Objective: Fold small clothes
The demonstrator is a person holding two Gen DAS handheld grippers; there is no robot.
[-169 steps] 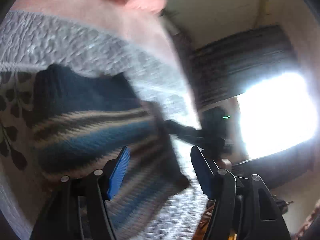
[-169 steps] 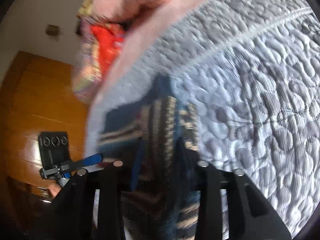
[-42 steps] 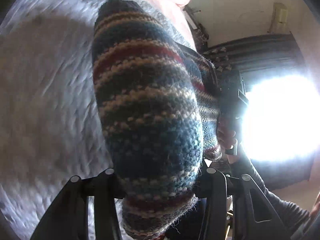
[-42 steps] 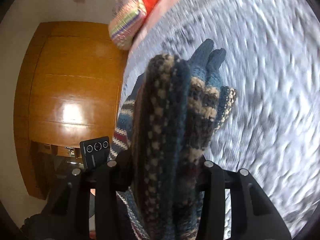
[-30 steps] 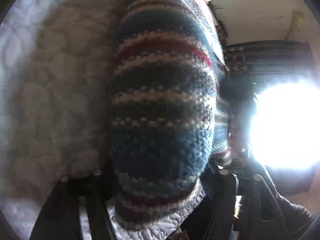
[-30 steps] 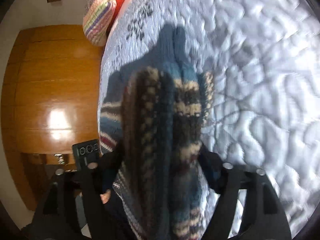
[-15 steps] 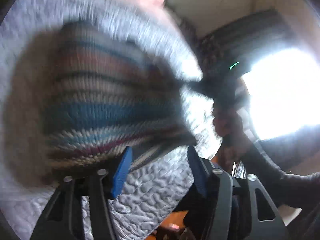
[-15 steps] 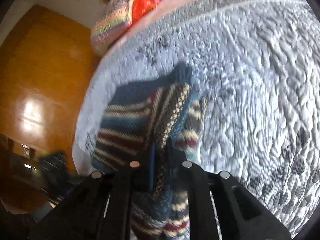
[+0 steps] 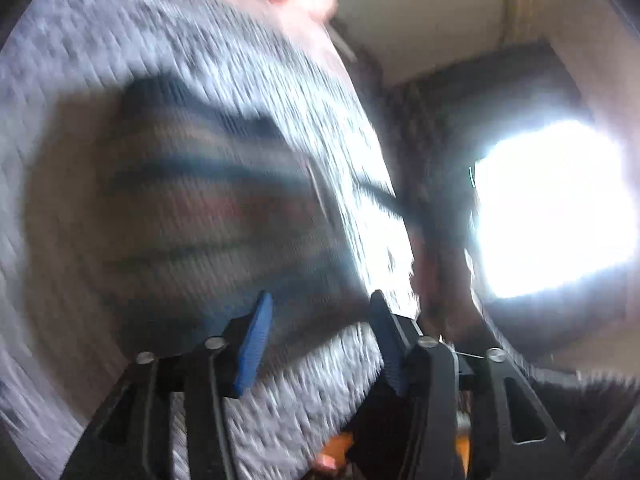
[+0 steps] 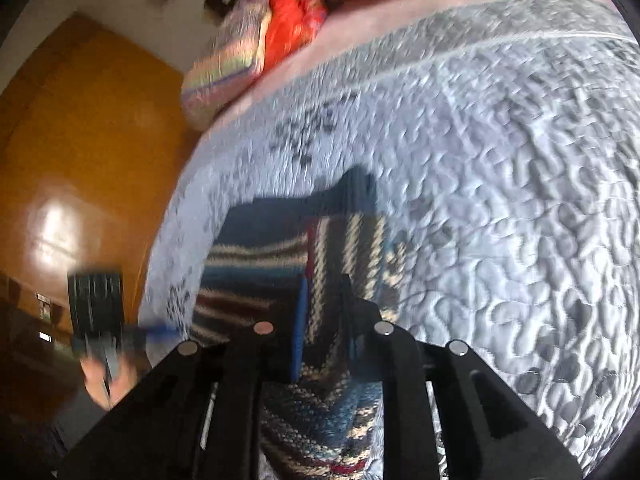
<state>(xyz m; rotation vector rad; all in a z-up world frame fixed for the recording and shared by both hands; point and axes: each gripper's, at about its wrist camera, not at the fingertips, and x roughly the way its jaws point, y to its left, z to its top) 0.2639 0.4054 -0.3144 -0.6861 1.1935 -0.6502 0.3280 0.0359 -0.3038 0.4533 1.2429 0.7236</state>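
A small striped knitted sweater [image 9: 208, 216] in blue, cream and dark red lies on the grey quilted bedspread [image 9: 72, 92]. The left wrist view is blurred by motion. My left gripper [image 9: 318, 316] is open just above the sweater's near edge, with nothing between its blue pads. In the right wrist view the same sweater [image 10: 256, 264] lies flat with a folded strip running toward me. My right gripper [image 10: 324, 300] is shut on that strip of sweater. The left gripper [image 10: 96, 312] also shows there at the far left, held by a hand.
Folded colourful blankets [image 10: 236, 60] and a red cloth [image 10: 292, 24] sit at the head of the bed. A wooden wardrobe [image 10: 80, 152] stands beyond the bed's left edge. A bright window [image 9: 556, 208] glares on the right, and the bedspread [image 10: 520, 220] stretches wide to the right.
The sweater, lifted and bunched in both grippers a second ago, now lies on the bed. My left gripper has let go and drawn back; the right still holds a strip.
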